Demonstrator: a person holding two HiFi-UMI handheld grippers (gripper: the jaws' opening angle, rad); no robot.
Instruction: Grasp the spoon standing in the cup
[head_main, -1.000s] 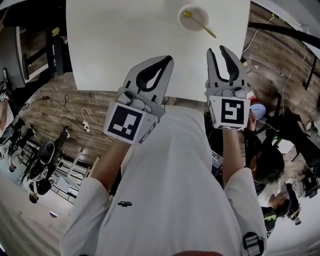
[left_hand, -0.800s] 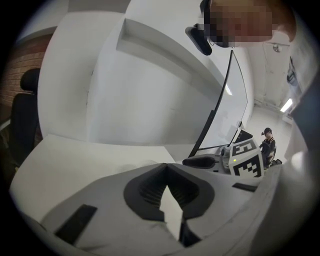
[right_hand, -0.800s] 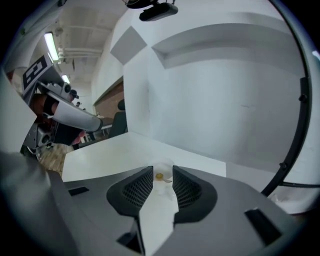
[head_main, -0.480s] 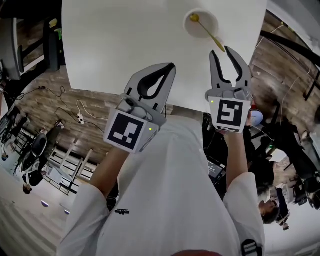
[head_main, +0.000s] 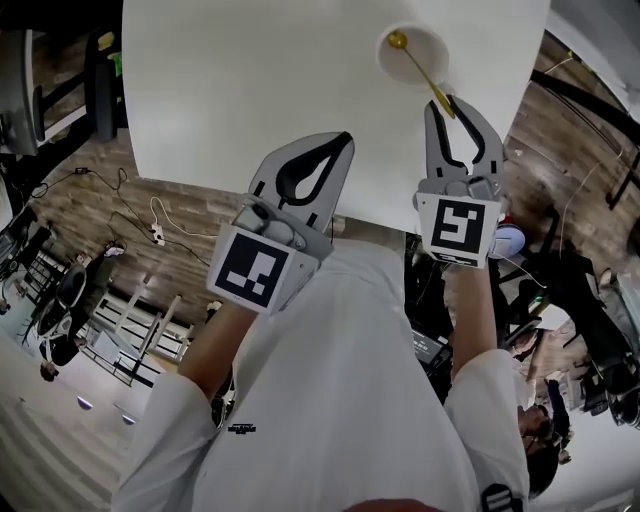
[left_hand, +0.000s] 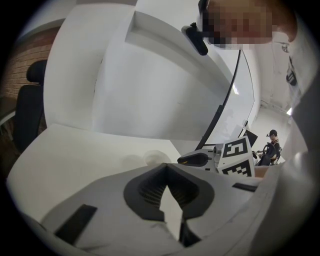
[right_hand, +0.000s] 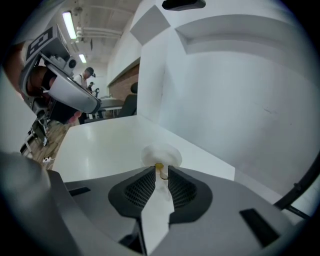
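1. Both grippers sit farther forward over the white table than a second ago. The tips of the right gripper were then well short of the cup; now they reach the end of the spoon.
2. Right gripper: its jaws have just been closing and stand narrowly apart. The gold handle tip of the spoon lies between them, and a slit of table still shows between the pads, so they are not clamped on it.
3. The left gripper has its fingertips together with nothing between them. It is over the table's near edge, well apart from the cup.
4. The spoon leans in the cup on the table's far right part, bowl inside, handle out over the rim toward the right gripper.
5. Count: two grippers, one cup, one spoon, one table.
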